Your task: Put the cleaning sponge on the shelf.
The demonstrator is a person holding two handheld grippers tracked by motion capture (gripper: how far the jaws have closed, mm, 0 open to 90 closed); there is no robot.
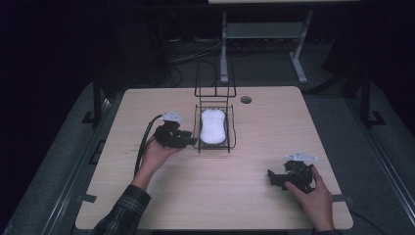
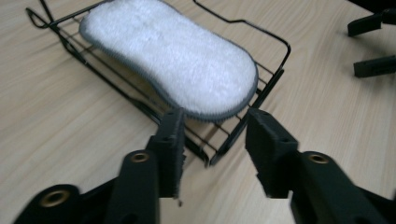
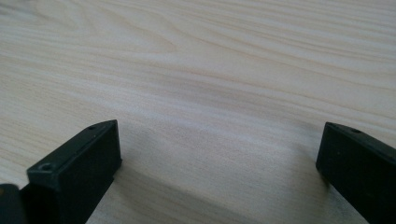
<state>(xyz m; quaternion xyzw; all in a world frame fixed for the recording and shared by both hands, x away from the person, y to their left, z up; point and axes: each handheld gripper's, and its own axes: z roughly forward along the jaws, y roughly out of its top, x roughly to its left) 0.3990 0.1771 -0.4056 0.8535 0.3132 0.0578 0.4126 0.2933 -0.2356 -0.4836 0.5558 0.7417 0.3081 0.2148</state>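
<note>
A white sponge with a grey rim (image 1: pixel 212 126) (image 2: pixel 173 60) lies in a black wire basket (image 1: pixel 230 142) (image 2: pixel 275 79) at the middle of the table. My left gripper (image 1: pixel 188 141) (image 2: pixel 212 140) hovers just left of the basket's near corner, open, with nothing between its jaws; the basket's edge lies beyond the fingertips. My right gripper (image 1: pixel 272 178) (image 3: pixel 219 154) rests low over bare wood at the front right, jaws wide open and empty. Its two fingertips (image 2: pixel 373 65) appear far off in the left gripper view.
The basket's tall wire handle frame (image 1: pixel 214 81) rises behind it. A round cable hole (image 1: pixel 245 99) sits in the tabletop (image 1: pixel 274 127) near the far edge. A cable (image 1: pixel 143 147) trails from the left gripper. A metal stand (image 1: pixel 259 44) is on the floor beyond.
</note>
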